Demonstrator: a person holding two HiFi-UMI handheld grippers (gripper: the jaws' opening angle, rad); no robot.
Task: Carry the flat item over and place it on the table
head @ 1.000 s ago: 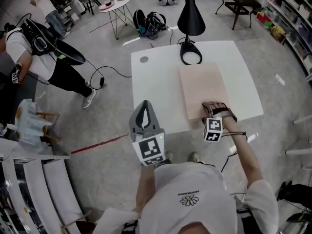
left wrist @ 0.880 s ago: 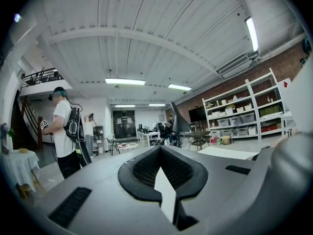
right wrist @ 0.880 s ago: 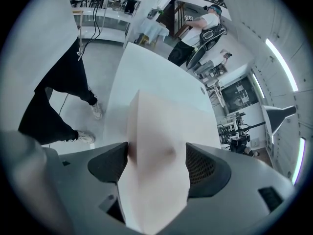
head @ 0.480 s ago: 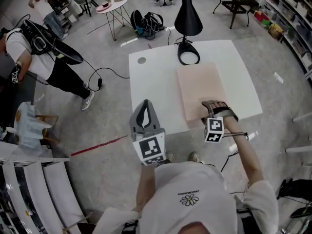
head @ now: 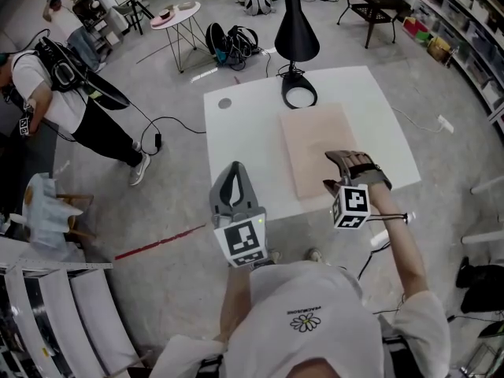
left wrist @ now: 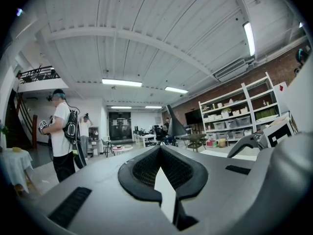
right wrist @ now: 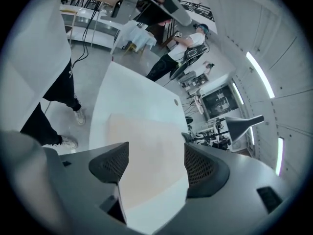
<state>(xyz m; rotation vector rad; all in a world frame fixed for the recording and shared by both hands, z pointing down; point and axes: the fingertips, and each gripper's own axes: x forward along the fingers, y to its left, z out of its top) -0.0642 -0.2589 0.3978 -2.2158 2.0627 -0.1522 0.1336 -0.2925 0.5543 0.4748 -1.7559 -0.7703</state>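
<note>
The flat item is a pale pink-beige board [head: 315, 148] lying flat on the white table [head: 240, 140], towards its right half. My right gripper [head: 335, 172] hovers over the board's near edge with its jaws open and nothing between them. In the right gripper view the board [right wrist: 146, 151] fills the gap of the gripper [right wrist: 151, 160], with the table [right wrist: 132, 89] beyond it. My left gripper [head: 233, 181] is shut and empty, held over the floor off the table's near left corner; its own view [left wrist: 161, 153] looks out across the room.
A black floor-type lamp [head: 296, 34] stands on the table's far edge, its round base [head: 299, 98] just beyond the board. A person with a backpack [head: 55, 77] stands at the left. A cable [head: 169, 120] and red line [head: 157, 239] cross the floor. Shelves [head: 465, 22] line the right.
My right gripper has come up off the board's near edge and its jaws now stand apart. The board stays flat on the table. The left gripper has not moved.
</note>
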